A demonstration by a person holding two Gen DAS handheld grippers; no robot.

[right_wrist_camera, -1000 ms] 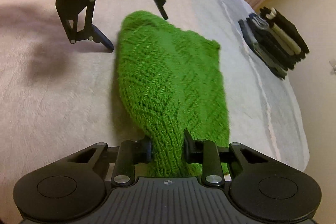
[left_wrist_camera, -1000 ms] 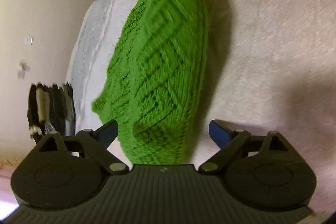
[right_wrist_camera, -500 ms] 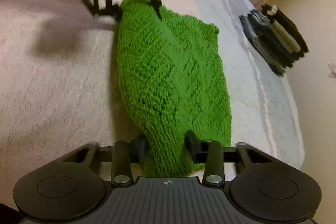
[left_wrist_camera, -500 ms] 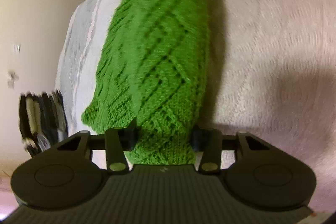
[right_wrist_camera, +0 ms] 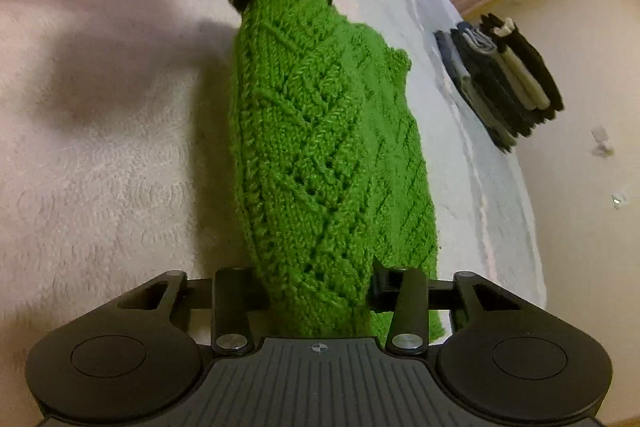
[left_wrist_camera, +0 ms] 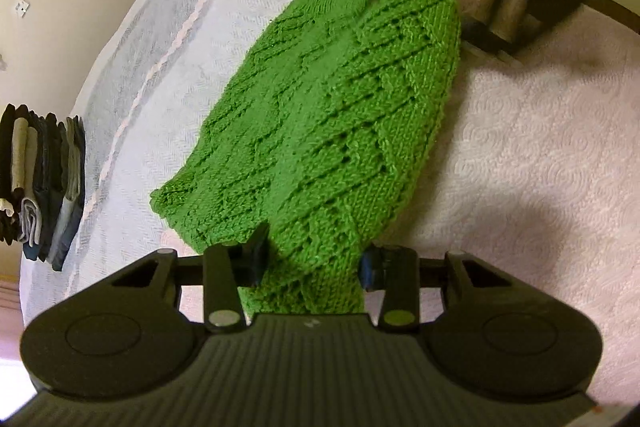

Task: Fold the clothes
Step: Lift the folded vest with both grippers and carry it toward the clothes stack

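The bright green cable-knit garment (left_wrist_camera: 332, 115) hung stretched above the pale pink textured bedspread (left_wrist_camera: 540, 163), one end pinched in the left gripper (left_wrist_camera: 312, 263). The right gripper (right_wrist_camera: 316, 291) was closing on the opposite end, knit bunched between its jaws. Both ends were taken up; the next move probably called for carrying one end over the other. Beside the garment, the bedspread offered open room; beyond it lay the grey-white mattress edge (right_wrist_camera: 472, 163) and a dark stack of folded clothes (right_wrist_camera: 500, 79).
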